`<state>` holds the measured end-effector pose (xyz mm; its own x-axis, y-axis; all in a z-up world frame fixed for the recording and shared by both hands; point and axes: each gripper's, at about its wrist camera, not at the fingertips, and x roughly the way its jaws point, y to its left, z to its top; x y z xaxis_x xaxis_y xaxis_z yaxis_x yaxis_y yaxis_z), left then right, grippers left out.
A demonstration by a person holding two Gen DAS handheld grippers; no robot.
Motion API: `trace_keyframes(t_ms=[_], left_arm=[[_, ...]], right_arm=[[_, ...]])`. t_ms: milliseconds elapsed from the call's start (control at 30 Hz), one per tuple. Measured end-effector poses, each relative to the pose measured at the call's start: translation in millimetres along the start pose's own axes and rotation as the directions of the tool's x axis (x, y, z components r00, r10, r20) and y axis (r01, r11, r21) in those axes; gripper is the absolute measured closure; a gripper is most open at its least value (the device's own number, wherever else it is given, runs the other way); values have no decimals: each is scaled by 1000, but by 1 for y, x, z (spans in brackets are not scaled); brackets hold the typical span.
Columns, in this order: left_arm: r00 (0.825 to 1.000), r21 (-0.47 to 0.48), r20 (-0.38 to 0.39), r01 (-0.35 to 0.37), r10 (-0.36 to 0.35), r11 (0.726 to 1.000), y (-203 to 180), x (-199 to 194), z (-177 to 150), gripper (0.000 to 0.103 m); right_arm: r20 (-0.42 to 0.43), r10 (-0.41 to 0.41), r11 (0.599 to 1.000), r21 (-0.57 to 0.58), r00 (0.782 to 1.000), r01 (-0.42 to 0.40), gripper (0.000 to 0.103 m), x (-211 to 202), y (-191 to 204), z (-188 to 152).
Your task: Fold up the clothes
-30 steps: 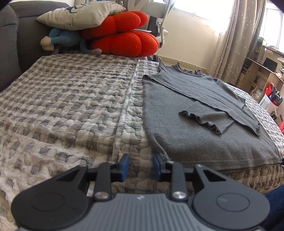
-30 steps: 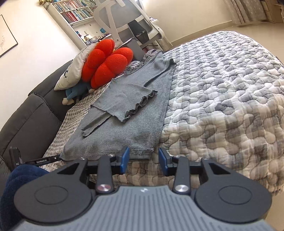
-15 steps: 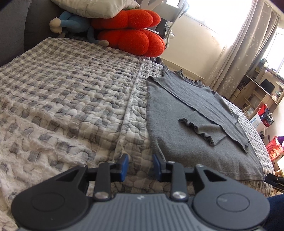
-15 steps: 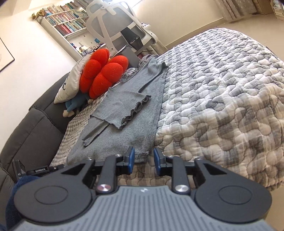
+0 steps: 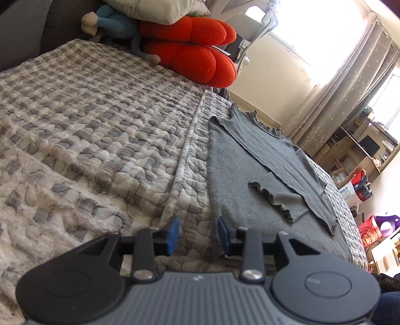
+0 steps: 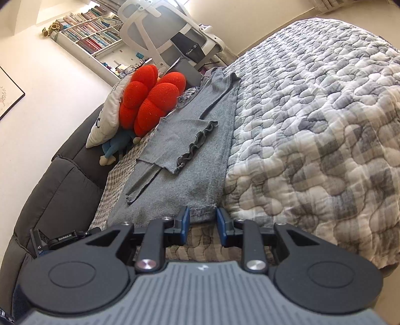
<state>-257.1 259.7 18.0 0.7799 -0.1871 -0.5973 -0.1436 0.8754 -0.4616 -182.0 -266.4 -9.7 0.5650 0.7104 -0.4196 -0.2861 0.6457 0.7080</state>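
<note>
A grey knit top [image 5: 252, 180] lies flat on the bed, over a checked quilt [image 5: 95, 130], with both sleeves folded in across the body so that one ruffled cuff [image 5: 271, 200] rests on the middle of the cloth. Its long axis runs away from both cameras: the bottom hem [image 6: 200, 211] is at the near edge of the bed, and the ruffled neckline [image 5: 265, 125] points toward the far end, where a red cushion [image 5: 197, 47], a pale pillow [image 6: 107, 120] and a blue soft toy [image 5: 110, 22] are piled. In the left wrist view a wide bare stretch of quilt lies to the left of the top; in the right wrist view an equally wide stretch lies to its right, falling away at the bed's rounded corner. The left gripper [image 5: 198, 235] hangs at the near left corner of the hem, its jaws apart and opening, the side seam showing between them but not pinched. The right gripper [image 6: 202, 225] sits just short of the near right corner of the hem, jaws apart with nothing clamped.
</note>
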Motion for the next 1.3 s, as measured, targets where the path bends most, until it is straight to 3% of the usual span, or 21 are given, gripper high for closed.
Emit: trace_keyframes(t_ms=[233,400,500,567,867,1100,1200,1300], left_arm=[[996,26,-56,71,-69,997,-10,14,-6,64],[995,110,-85,53,-44,993,-22,23,-13,66],[996,168,-80,50,-37,985,-28,20,-15,80],[996,159,-84,55,-42,986,-28,18,-12,92],[999,133,16,48,-50,990,-43,12,17,93],[995,124,93,22,-34,992,-62,33,57,93],[992,89,129,-29,18,996,-71,52,85,93],[987,65,153,-67,56,996,-79,79,108,93]], right_arm=[[3,-5,1000,-9,1000,5,75,2,4,-1],[18,-25,999,-39,1000,25,81,3,8,-5],[31,-50,997,-62,998,52,91,4,10,-5],[58,-48,996,-67,997,52,92,2,12,-4],[169,-38,990,-130,985,60,94,0,32,24],[211,-50,982,-167,976,87,94,23,37,70],[225,-57,987,-136,973,89,94,42,30,99],[224,-118,985,-93,967,142,94,68,18,127]])
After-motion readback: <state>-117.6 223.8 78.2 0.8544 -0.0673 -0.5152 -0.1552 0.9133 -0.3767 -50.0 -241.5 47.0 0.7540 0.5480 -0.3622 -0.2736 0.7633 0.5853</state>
